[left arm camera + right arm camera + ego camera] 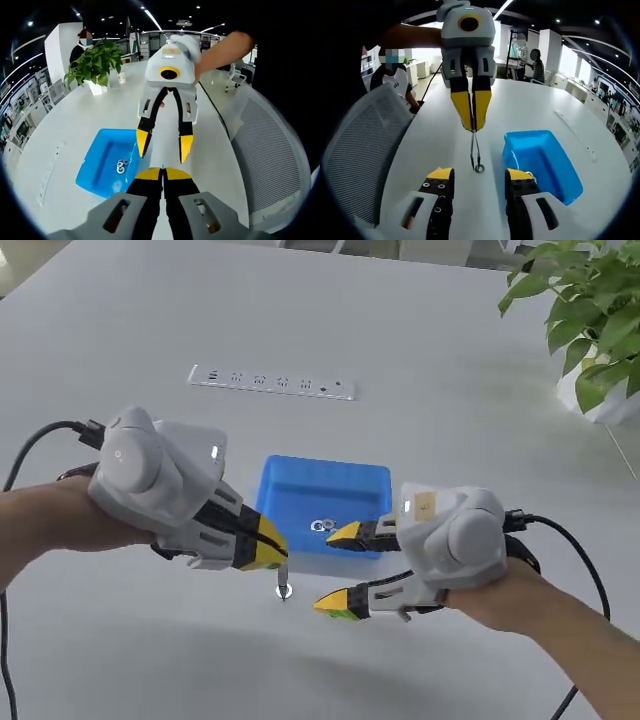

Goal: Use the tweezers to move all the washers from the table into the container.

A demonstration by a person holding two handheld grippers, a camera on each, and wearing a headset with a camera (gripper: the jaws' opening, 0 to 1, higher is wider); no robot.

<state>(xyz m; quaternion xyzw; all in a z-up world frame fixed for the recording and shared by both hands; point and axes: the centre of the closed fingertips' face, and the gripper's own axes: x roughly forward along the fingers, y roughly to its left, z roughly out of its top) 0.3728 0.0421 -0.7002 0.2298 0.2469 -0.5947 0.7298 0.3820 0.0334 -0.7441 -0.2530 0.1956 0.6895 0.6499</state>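
My left gripper (270, 545) is shut on thin metal tweezers (284, 575), which point down at the table. Their tips meet a small washer (284, 591) lying just in front of the blue container (300, 475); I cannot tell if they pinch it. In the right gripper view the tweezers (474, 147) reach the washer (479, 168) left of the container (555, 170). A few washers (322, 527) lie inside the container near its front wall. My right gripper (338, 568) stands open beside the washer, with nothing between its jaws.
A white power strip (272, 382) lies behind the container. A potted plant (590, 310) stands at the far right. A white mesh chair (365, 150) sits by the table edge. People stand in the office background.
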